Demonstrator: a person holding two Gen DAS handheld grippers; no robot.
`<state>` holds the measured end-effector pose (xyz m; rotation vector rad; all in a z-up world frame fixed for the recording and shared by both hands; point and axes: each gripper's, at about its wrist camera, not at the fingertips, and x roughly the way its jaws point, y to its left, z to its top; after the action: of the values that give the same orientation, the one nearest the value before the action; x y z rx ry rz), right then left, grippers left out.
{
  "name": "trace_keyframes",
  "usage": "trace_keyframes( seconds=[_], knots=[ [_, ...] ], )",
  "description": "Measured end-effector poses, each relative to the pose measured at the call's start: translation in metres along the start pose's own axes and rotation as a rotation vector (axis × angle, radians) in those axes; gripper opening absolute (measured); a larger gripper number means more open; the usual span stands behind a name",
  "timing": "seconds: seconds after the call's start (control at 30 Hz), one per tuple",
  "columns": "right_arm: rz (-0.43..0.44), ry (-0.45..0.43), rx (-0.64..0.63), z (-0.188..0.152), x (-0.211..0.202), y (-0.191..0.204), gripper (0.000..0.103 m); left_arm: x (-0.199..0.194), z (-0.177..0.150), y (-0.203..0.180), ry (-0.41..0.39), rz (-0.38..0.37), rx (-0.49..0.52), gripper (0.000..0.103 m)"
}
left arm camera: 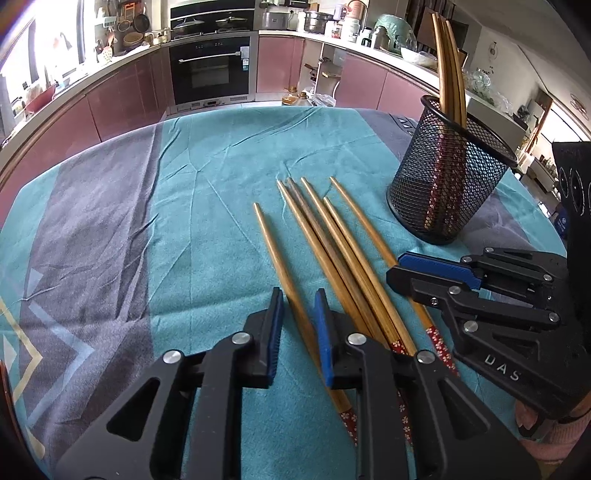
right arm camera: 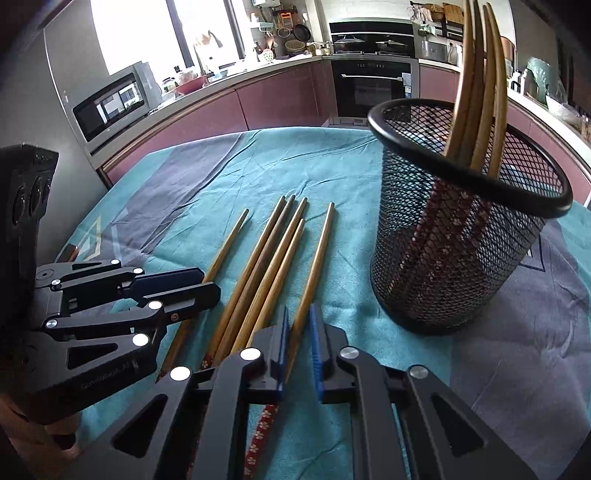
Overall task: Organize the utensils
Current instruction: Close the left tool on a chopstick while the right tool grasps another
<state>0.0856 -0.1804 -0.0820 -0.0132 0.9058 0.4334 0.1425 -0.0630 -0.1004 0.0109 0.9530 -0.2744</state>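
Note:
Several wooden chopsticks (left arm camera: 332, 254) with red flowered handles lie side by side on the teal cloth (left arm camera: 207, 206); they also show in the right wrist view (right arm camera: 266, 266). A black mesh holder (left arm camera: 448, 177) stands at the right with three chopsticks (left arm camera: 448, 66) upright in it; it also shows in the right wrist view (right arm camera: 465, 236). My left gripper (left arm camera: 299, 299) is open, its jaws straddling the leftmost chopstick (left arm camera: 280, 266). My right gripper (right arm camera: 299, 317) is open, its jaws either side of the rightmost chopstick (right arm camera: 314, 273). Each gripper shows in the other's view, the right one (left arm camera: 402, 267) beside the chopsticks and the left one (right arm camera: 207, 282) at the left.
The cloth covers a table with grey bands (left arm camera: 92, 229) at the left. Behind it run pink kitchen cabinets (left arm camera: 122, 92), an oven (left arm camera: 212, 70) and a cluttered counter (left arm camera: 369, 29). A microwave (right arm camera: 110, 103) stands far left in the right wrist view.

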Motion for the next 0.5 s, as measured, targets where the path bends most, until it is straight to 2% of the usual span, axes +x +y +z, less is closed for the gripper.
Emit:
trace_keyframes(
  seconds=[0.17,0.43,0.5],
  knots=[
    [0.021,-0.005,0.043,-0.002,-0.004,-0.009,0.006,-0.001,-0.002,0.003,-0.004,-0.006,-0.033,0.008],
    [0.060,-0.030,0.057,-0.005,-0.020,-0.015,0.006,-0.013,-0.005,0.006,-0.019,-0.044,-0.053,0.008],
    [0.081,-0.042,0.054,-0.005,-0.026,-0.015,0.006,-0.021,-0.004,0.007,-0.029,-0.073,-0.056,0.008]
  ],
)
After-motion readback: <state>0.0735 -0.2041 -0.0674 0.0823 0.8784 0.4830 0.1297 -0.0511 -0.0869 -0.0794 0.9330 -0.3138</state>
